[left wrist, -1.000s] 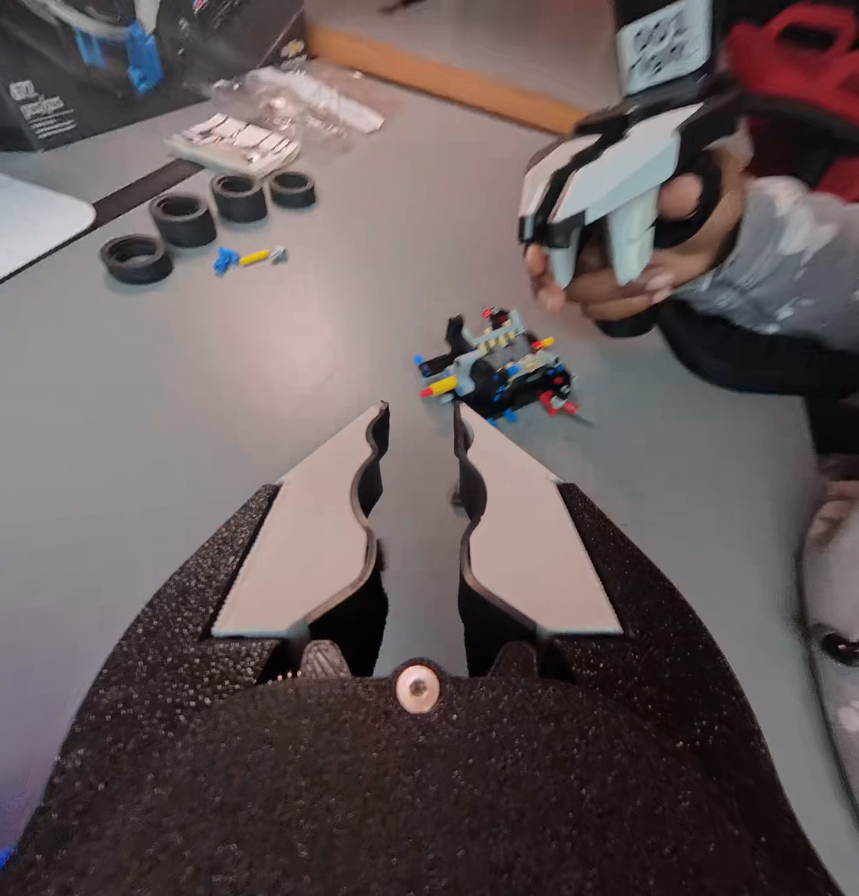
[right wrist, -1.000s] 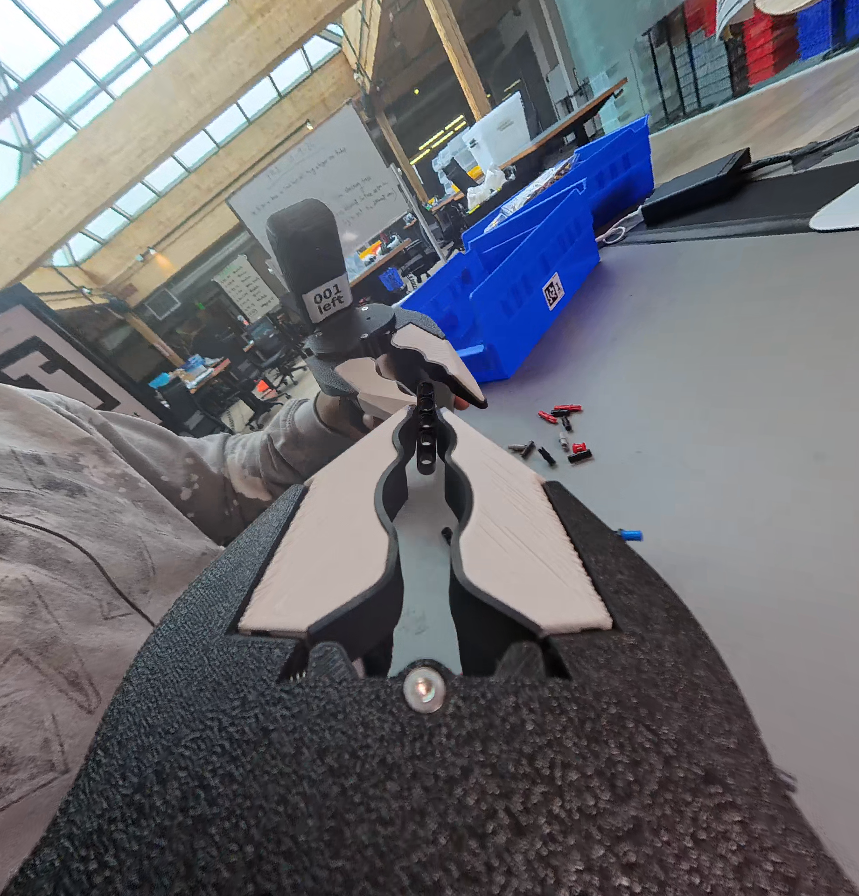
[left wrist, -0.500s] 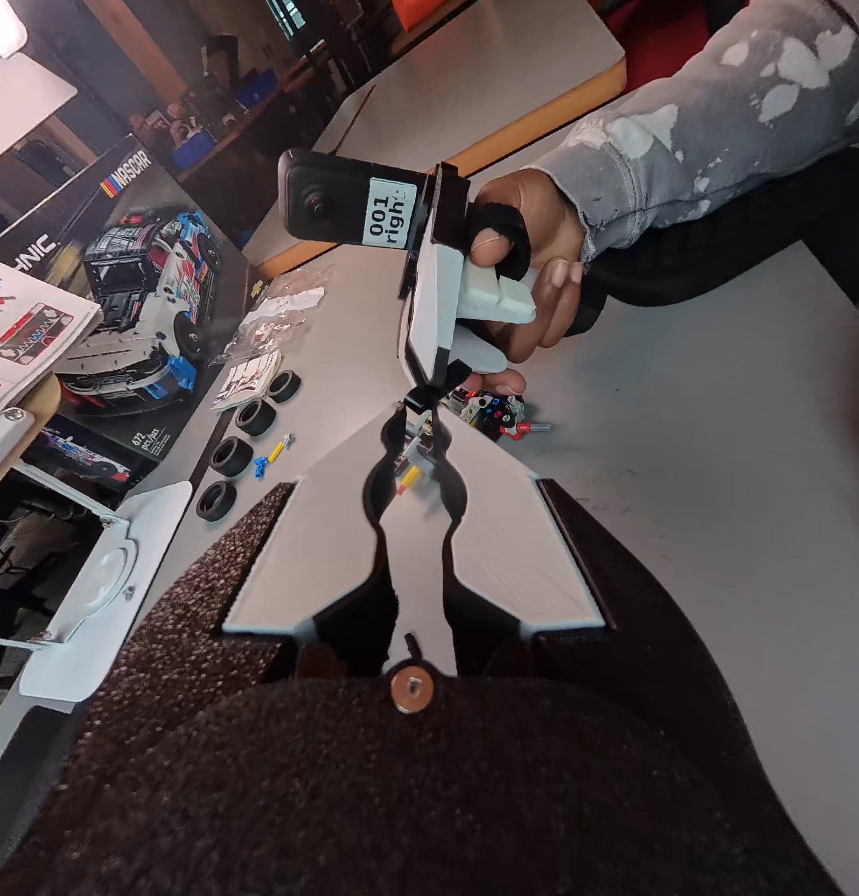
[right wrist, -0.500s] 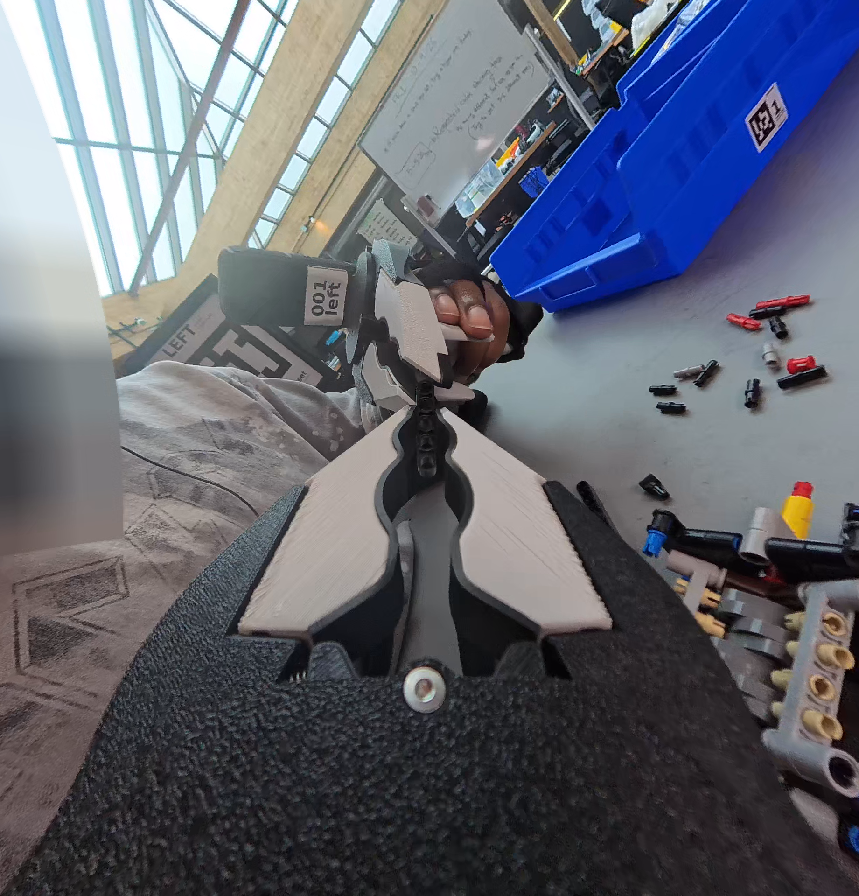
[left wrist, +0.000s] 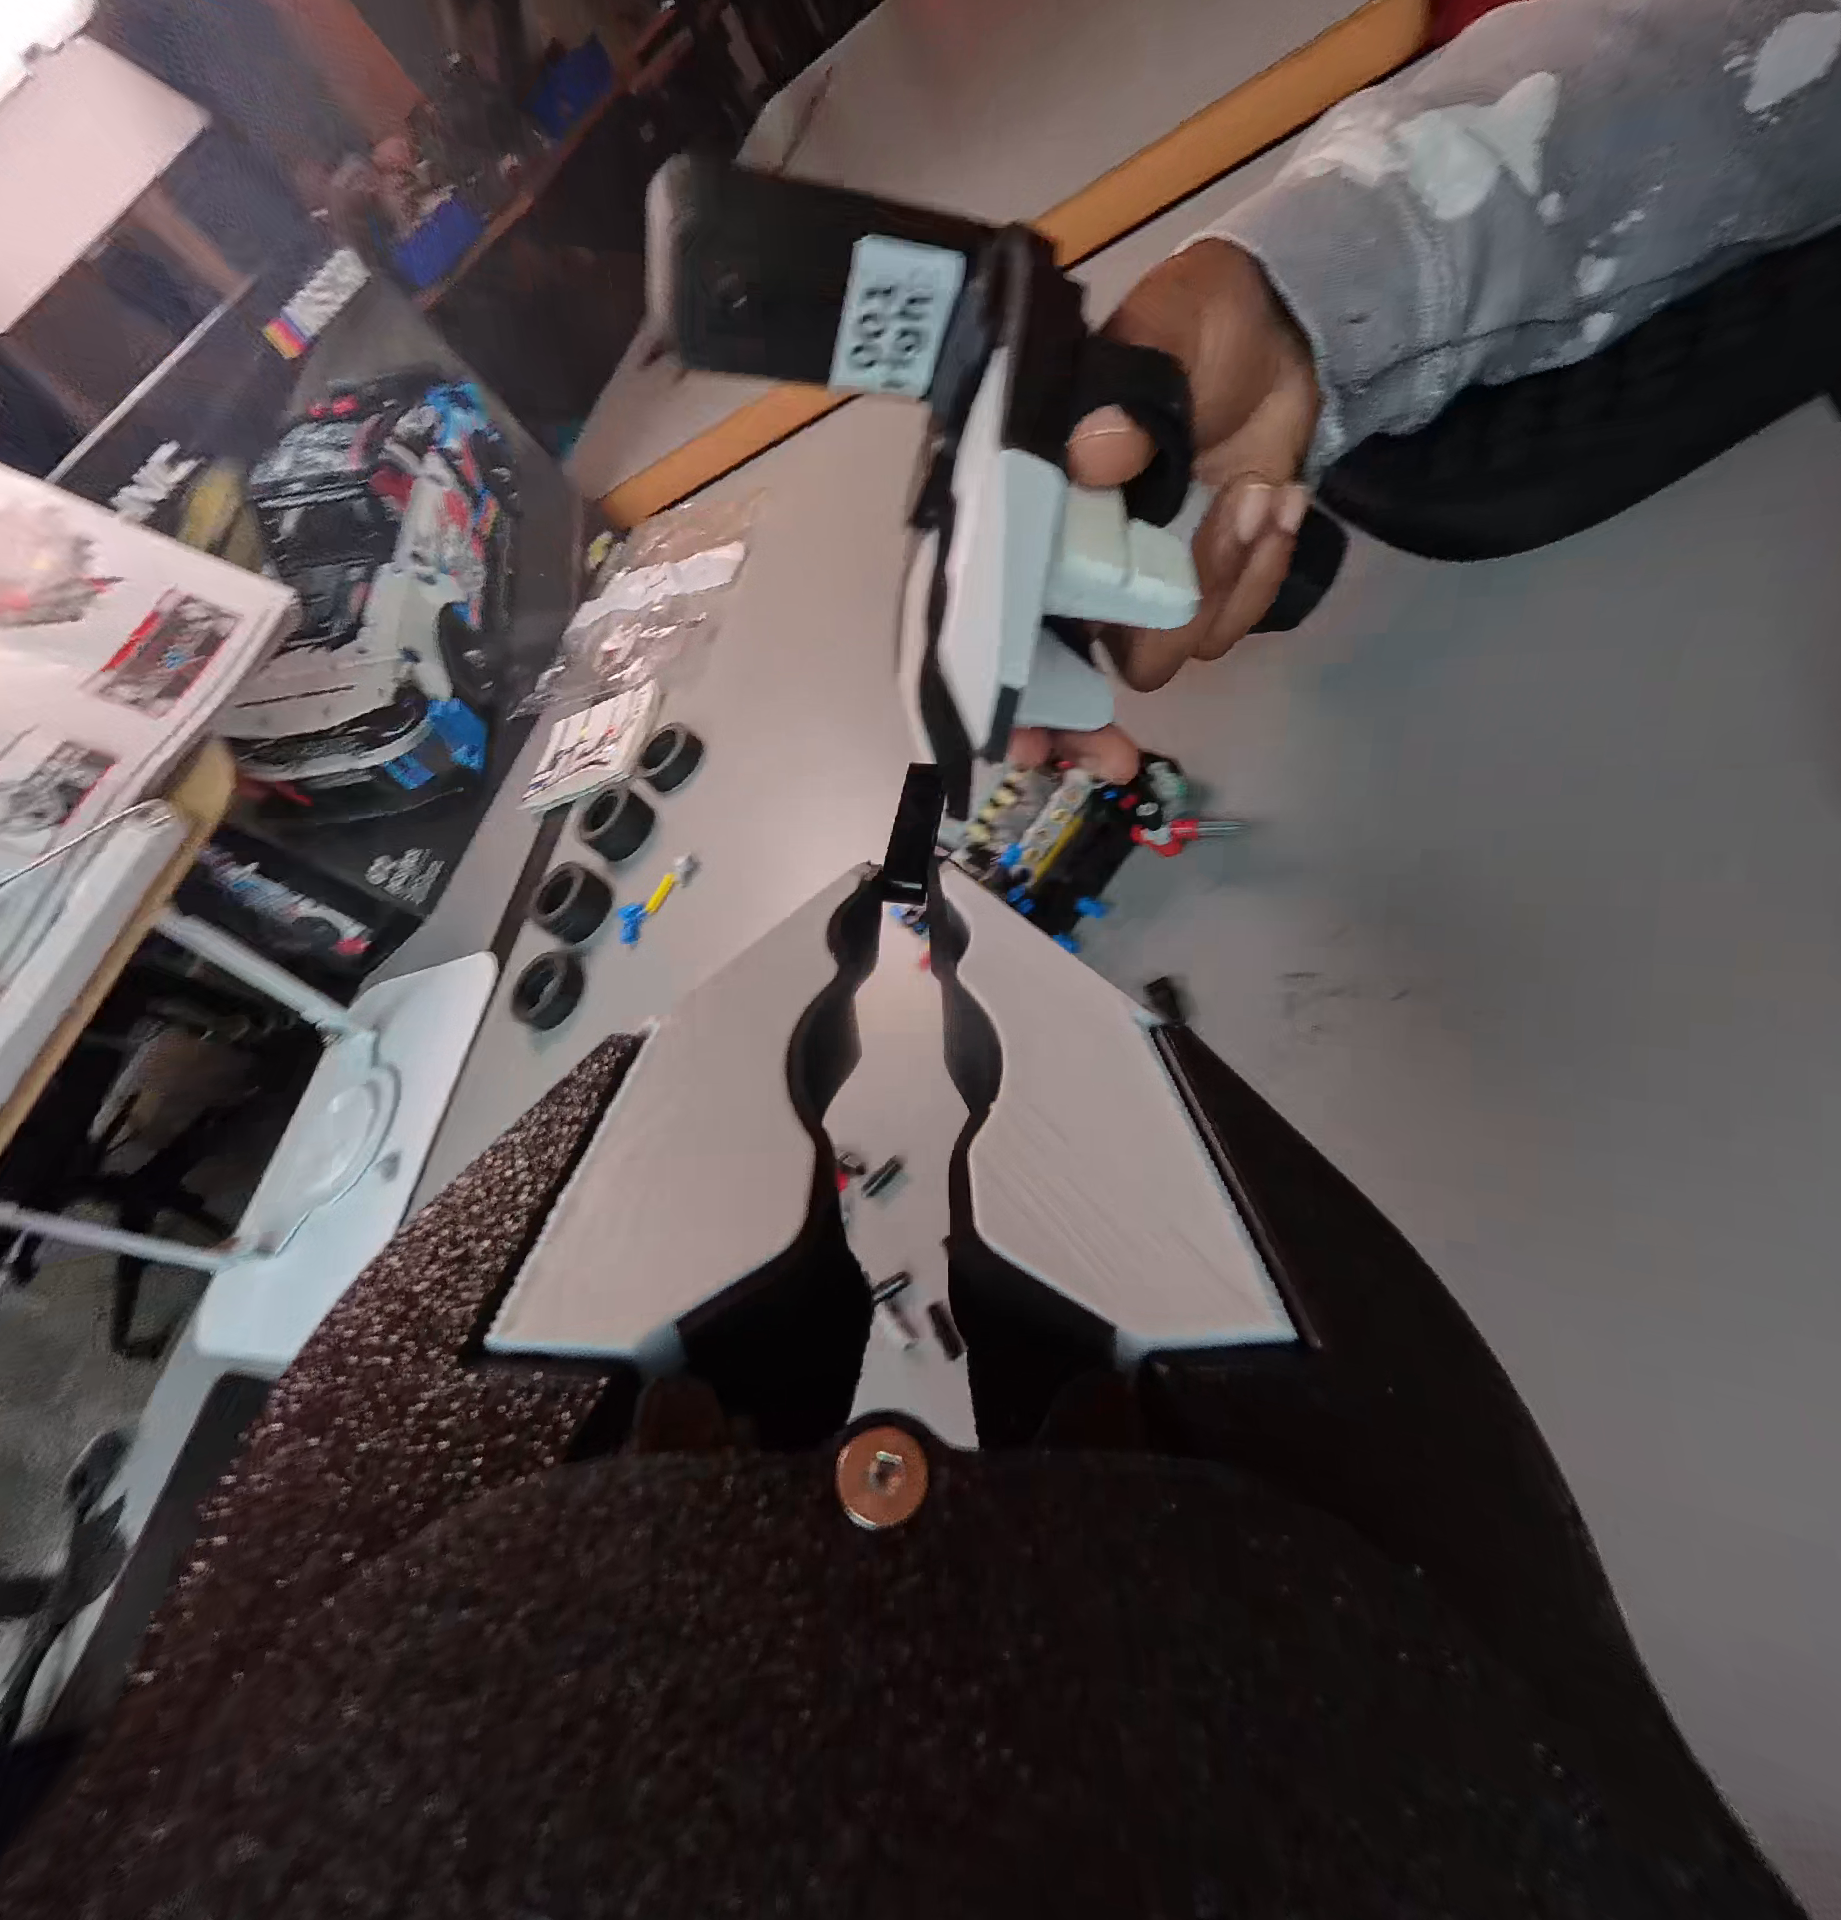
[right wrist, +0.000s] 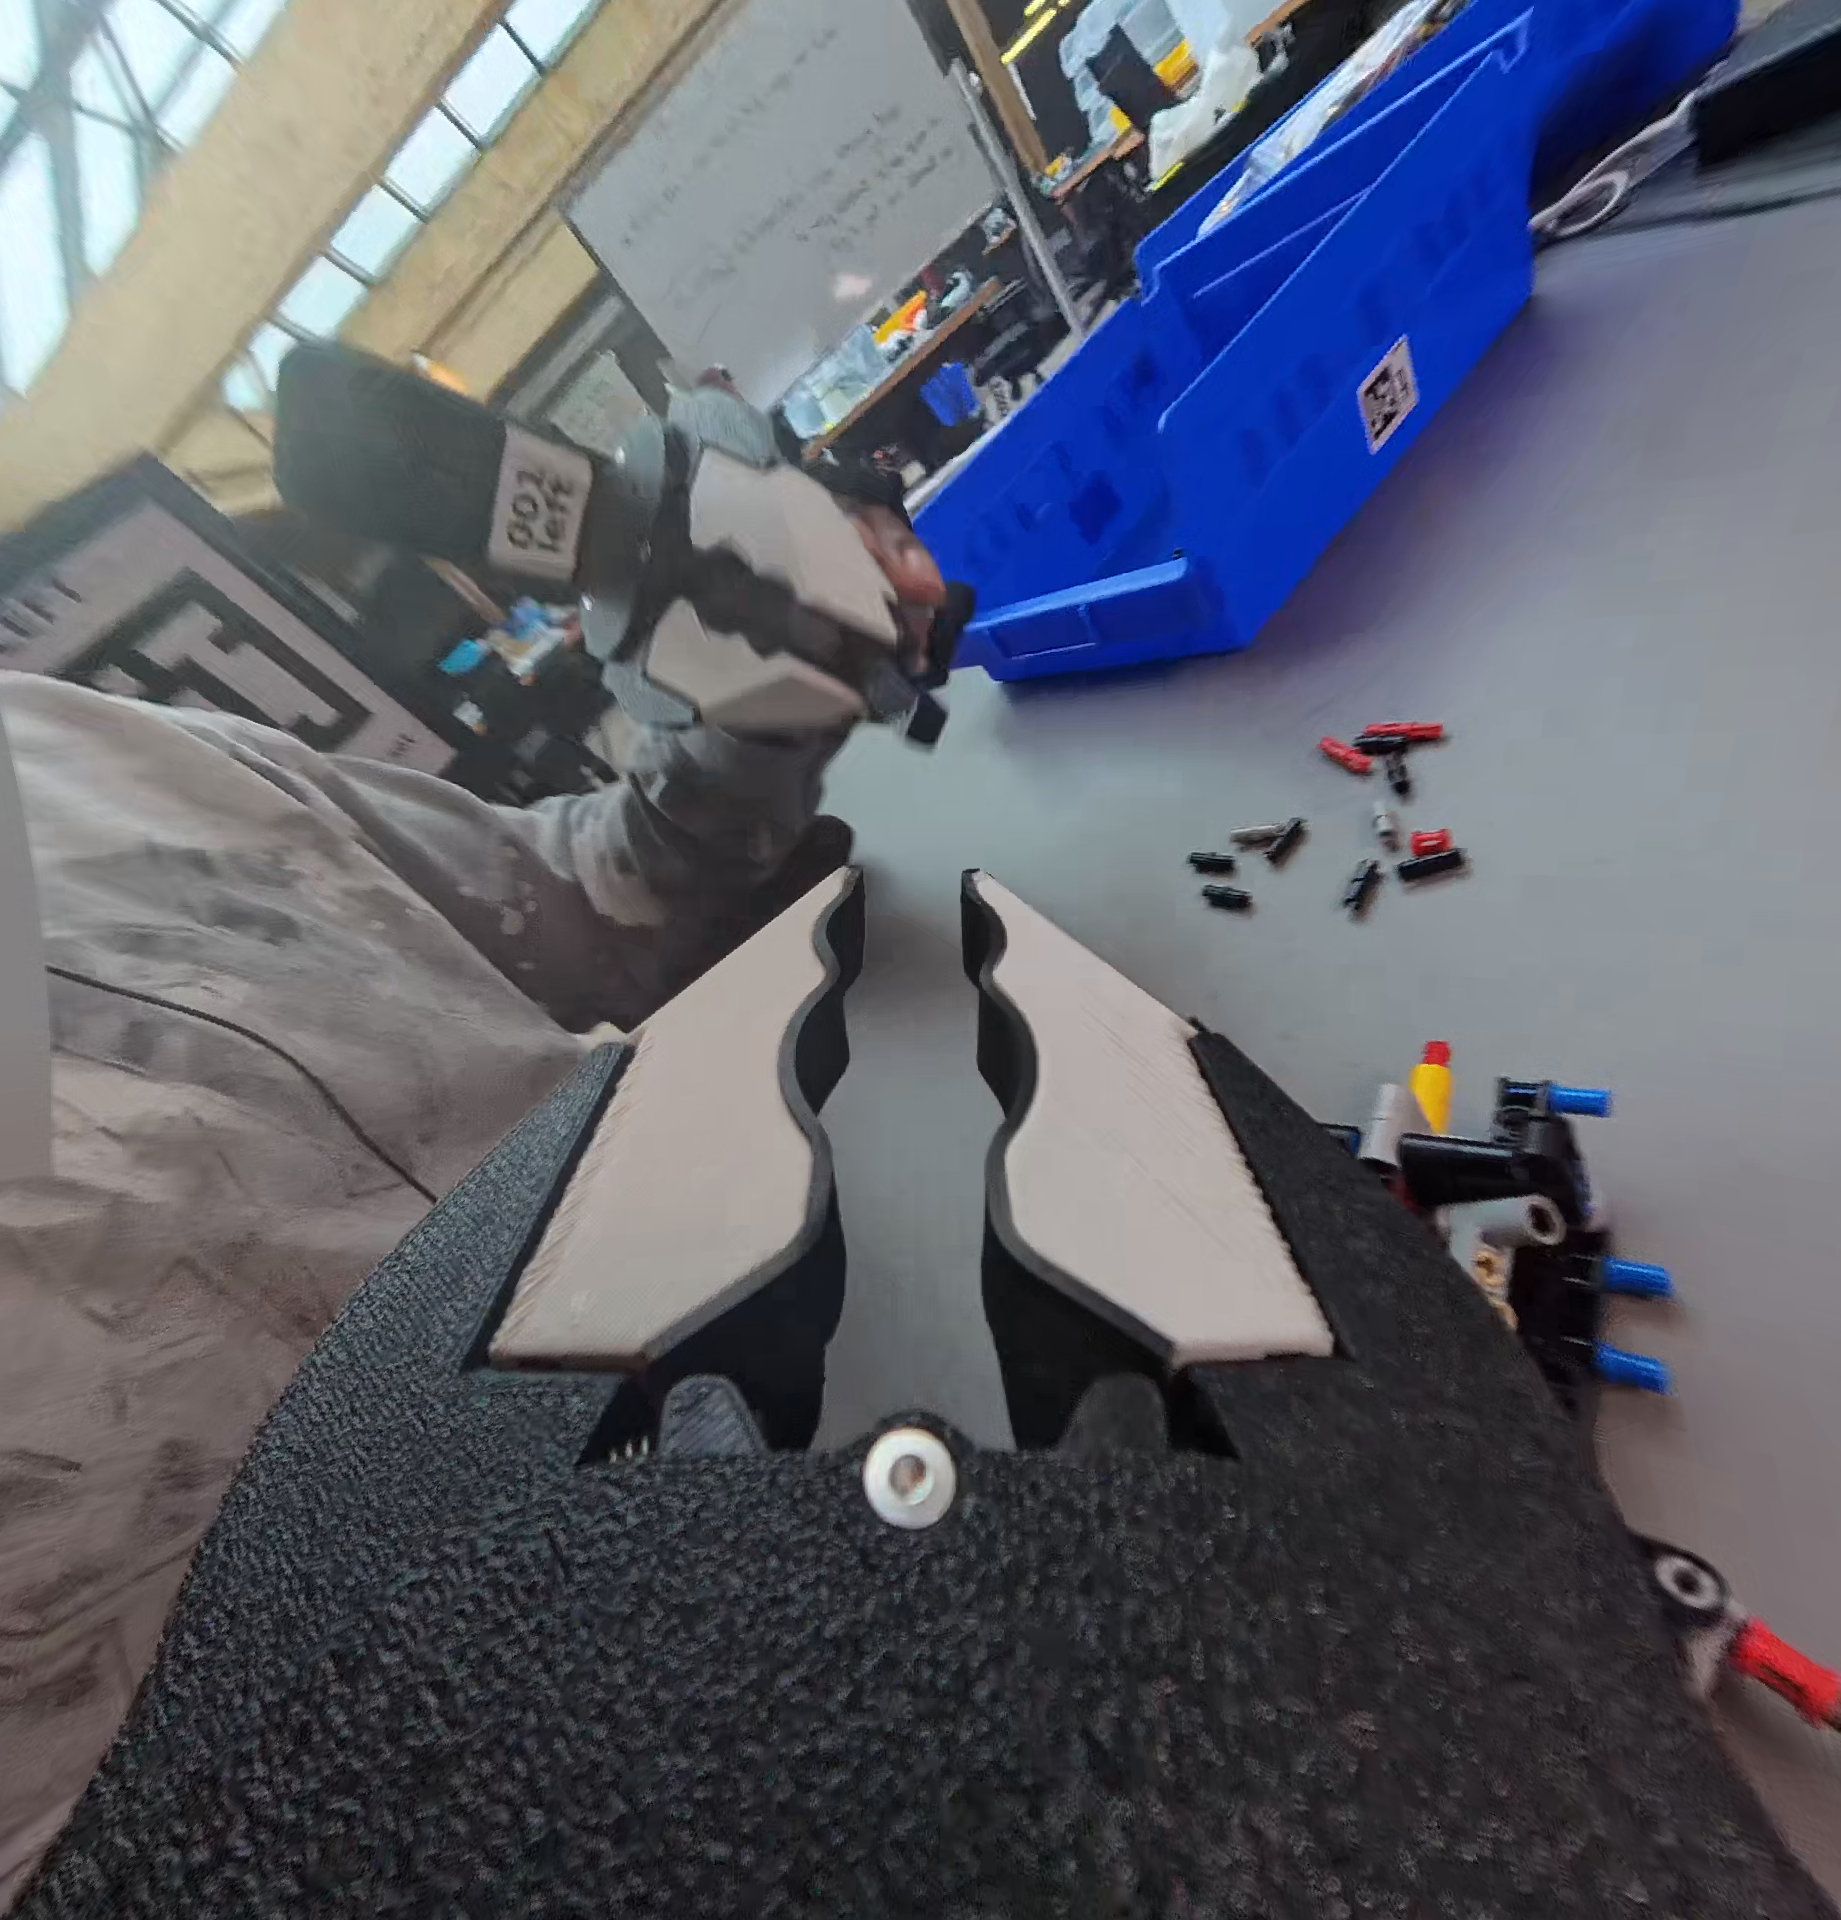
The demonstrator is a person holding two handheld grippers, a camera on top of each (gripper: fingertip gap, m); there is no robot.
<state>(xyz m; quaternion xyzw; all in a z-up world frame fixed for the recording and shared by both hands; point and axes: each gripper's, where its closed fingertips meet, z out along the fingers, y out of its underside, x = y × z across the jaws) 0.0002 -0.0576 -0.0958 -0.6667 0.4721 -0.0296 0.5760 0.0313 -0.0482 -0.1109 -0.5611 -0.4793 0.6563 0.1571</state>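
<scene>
My left gripper (left wrist: 903,885) is shut on a small black beam piece (left wrist: 914,831) that sticks up from its tips. The piece also shows in the right wrist view (right wrist: 926,717) at the tips of the left gripper (right wrist: 895,665), held above the grey table (right wrist: 1518,623). My right gripper (right wrist: 911,883) is open and empty, its jaws apart over the table. In the left wrist view the right gripper (left wrist: 957,748) hangs just beyond the beam, held by a hand (left wrist: 1207,436). A small multicoloured brick assembly (left wrist: 1061,842) lies on the table behind it, and also at the right (right wrist: 1518,1195).
Several black tyres (left wrist: 583,883) and a sticker sheet (left wrist: 594,748) lie at the left, beside a model car box (left wrist: 376,582) and an open booklet (left wrist: 85,644). Loose black and red pins (right wrist: 1331,831) lie before blue bins (right wrist: 1311,416). A grey sleeve (right wrist: 220,935) fills the left. Less than 4 cm separates the two grippers' tips.
The right gripper was shut on the black beam; the left gripper closed on it, the right one opened and let go, and the two have drawn apart.
</scene>
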